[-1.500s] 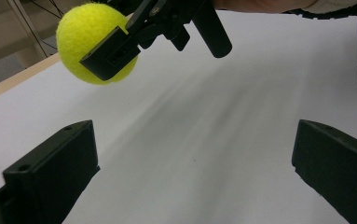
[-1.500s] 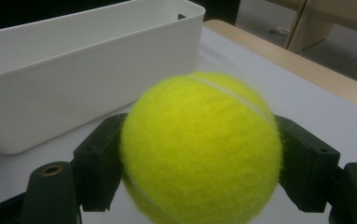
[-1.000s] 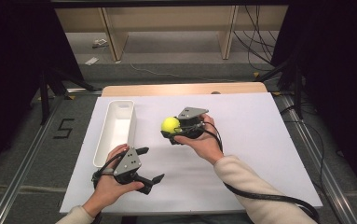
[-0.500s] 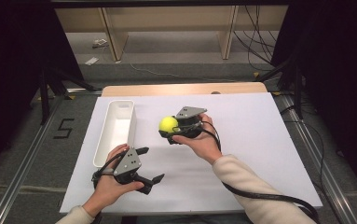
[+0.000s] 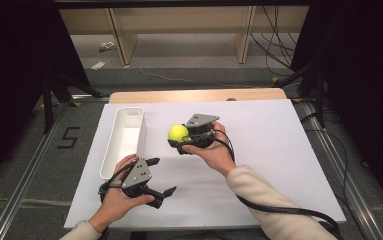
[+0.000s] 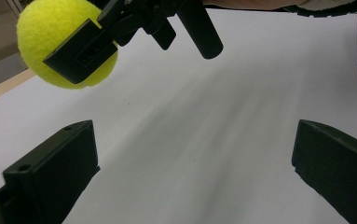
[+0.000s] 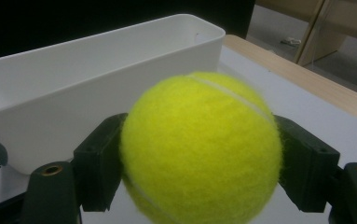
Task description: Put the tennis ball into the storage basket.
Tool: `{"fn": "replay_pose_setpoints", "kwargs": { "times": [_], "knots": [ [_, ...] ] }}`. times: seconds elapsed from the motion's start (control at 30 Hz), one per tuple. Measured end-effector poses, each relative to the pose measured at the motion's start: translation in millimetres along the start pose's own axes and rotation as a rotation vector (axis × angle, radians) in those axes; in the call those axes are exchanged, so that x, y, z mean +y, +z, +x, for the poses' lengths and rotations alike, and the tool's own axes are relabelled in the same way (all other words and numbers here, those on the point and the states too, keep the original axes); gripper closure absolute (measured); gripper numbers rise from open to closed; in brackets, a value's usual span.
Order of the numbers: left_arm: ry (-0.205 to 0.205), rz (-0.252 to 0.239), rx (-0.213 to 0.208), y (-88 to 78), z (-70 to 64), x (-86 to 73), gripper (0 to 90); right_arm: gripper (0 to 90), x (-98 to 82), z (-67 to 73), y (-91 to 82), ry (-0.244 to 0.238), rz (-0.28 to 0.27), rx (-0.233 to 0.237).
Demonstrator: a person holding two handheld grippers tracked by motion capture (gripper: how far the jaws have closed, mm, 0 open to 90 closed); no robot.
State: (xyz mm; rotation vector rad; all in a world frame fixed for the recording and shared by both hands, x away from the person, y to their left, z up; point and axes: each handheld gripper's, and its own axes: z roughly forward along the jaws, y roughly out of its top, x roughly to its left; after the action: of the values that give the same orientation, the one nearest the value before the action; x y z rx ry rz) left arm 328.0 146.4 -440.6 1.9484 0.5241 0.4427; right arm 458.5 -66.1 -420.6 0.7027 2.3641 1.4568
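Right gripper [image 5: 178, 141] has its jaws clenched on the tennis ball [image 5: 178, 132], lifted, not yet in the white bin [image 5: 125, 114] just left. Left gripper [image 5: 161, 176] jaws gape, idle.

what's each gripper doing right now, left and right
Left gripper: open, jaws wide apart, holding nothing, low over the white table sheet.
Right gripper: shut on the fuzzy yellow tennis ball, beside the long white plastic bin.
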Motion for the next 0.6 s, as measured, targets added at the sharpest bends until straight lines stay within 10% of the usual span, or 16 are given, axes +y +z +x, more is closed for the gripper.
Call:
{"fn": "replay_pose_setpoints", "kwargs": {
  "times": [0.6],
  "knots": [
    [0.007,0.001,-0.001,0.5,-0.4,0.4,0.0,26.0,1.3,3.1,3.6,0.005,-0.003,0.010]
  ]
}}
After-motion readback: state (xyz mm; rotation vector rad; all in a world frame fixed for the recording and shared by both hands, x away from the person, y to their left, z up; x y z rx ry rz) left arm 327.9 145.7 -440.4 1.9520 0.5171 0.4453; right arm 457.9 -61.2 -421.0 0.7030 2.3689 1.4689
